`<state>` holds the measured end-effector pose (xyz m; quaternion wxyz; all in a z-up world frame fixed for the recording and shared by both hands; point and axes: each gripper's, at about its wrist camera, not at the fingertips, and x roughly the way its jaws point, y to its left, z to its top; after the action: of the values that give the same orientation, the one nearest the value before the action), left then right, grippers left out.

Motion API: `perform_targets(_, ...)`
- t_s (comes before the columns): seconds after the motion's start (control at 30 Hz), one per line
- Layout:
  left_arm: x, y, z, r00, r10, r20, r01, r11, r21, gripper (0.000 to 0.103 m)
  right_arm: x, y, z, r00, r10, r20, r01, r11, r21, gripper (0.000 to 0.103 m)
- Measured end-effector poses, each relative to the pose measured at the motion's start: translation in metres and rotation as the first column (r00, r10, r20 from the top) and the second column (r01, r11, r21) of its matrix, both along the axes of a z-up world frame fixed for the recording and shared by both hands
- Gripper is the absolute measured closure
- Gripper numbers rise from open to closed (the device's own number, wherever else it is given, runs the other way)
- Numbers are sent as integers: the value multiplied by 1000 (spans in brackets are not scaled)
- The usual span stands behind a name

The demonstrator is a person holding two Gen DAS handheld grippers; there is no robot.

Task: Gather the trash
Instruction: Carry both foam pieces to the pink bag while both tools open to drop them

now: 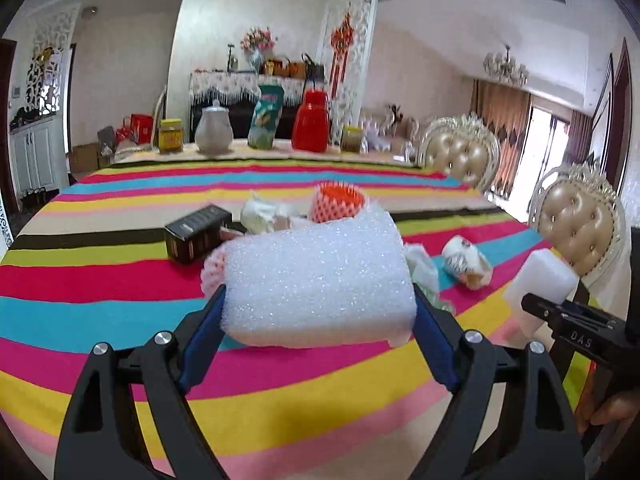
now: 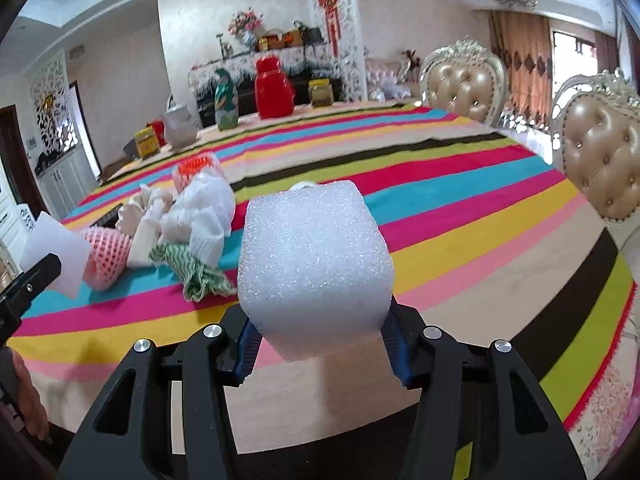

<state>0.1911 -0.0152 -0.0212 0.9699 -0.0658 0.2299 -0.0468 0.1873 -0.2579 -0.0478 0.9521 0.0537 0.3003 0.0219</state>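
Foam blocks clamped in left tongs and right tongs, hiding the trash pile

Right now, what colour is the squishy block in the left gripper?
White, a sparkly foam block, seen best in the left wrist view.

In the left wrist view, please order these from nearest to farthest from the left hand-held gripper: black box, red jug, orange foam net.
1. Black box, left, just beyond the held foam.
2. Orange foam net, centre, mid-table.
3. Red jug, far table edge.
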Motion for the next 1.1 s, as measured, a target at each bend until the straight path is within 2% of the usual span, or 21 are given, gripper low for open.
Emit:
perform_targets(0.1,-3,2,5,1000,1,23,-1,1000,-16,20,-10,1,3,1000,3,12,-3,1000,3,52)
perform_targets(0.3,-19,-13,15,999,-33,33,32,999,20,20,-33,0,15,999,26,36,-26,1000,-10,52)
perform_targets(0.67,-40,-46,16,993,-121,10,121,992,34,20,-69,-30,24,997,-3,73,4,1000,-16,52)
perform_targets(0.83,-37,-69,11,982,-185,-32,186,982,39,20,-85,-46,22,997,-10,81,10,1000,-7,52)
perform_targets(1.1,-39,-116,8,957,-287,-48,290,954,77,20,-108,-75,18,995,-47,88,48,999,-5,52)
